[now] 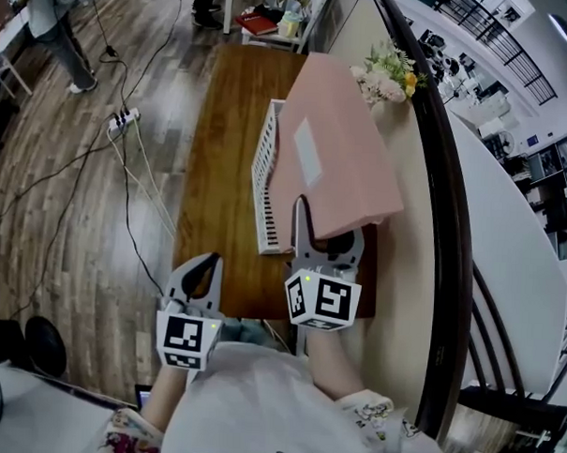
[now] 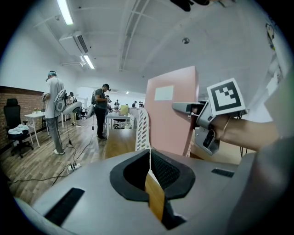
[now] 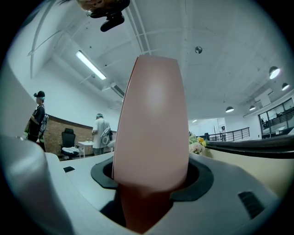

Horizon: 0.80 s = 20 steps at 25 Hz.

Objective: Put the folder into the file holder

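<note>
In the head view, a pink folder is tilted over the brown table, and my right gripper is shut on its near edge. A white slotted file holder stands on the table just left of the folder, touching or very close to it. My left gripper hovers at the table's front edge, shut and empty. In the left gripper view, its jaws meet with nothing between them, facing the folder, the file holder and the right gripper. In the right gripper view the folder fills the jaws.
A bunch of flowers lies on the beige ledge right of the table, bounded by a dark curved rail. A power strip and cables lie on the wooden floor to the left. People stand farther back.
</note>
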Tool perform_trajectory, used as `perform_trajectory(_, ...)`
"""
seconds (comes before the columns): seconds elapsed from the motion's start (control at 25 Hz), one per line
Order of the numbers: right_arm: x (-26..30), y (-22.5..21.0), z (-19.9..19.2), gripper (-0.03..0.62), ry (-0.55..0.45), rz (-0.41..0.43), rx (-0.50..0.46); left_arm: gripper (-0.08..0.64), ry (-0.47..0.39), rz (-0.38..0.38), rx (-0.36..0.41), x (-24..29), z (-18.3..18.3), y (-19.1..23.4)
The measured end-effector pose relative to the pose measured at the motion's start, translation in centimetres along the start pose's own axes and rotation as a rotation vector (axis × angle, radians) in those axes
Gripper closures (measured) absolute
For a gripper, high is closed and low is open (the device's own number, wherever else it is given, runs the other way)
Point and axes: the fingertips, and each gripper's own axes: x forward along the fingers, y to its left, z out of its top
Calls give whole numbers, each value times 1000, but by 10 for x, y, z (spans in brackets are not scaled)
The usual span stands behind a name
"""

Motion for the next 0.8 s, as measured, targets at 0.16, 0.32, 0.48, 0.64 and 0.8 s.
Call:
perform_trajectory(0.16, 3, 0, -7, 314, 1, -9, 5, 549, 9, -11, -9, 3, -4, -2)
perform_trajectory(0.32, 5, 1, -12, 315, -9, -16, 4, 549, 20, -17, -1, 5, -6, 0)
perform_trajectory(0.48, 7, 2, -12, 315, -11, -20, 4, 549, 25, -19, -6, 5, -8, 1)
perform_trajectory(0.64, 9, 1, -15, 316, -6, -32, 14, 549, 30, -25, -12, 6, -11, 0)
perform_trajectory(0.8, 10, 2, -20, 316, -5, -36, 5, 549, 33, -25, -13, 8, -13, 2)
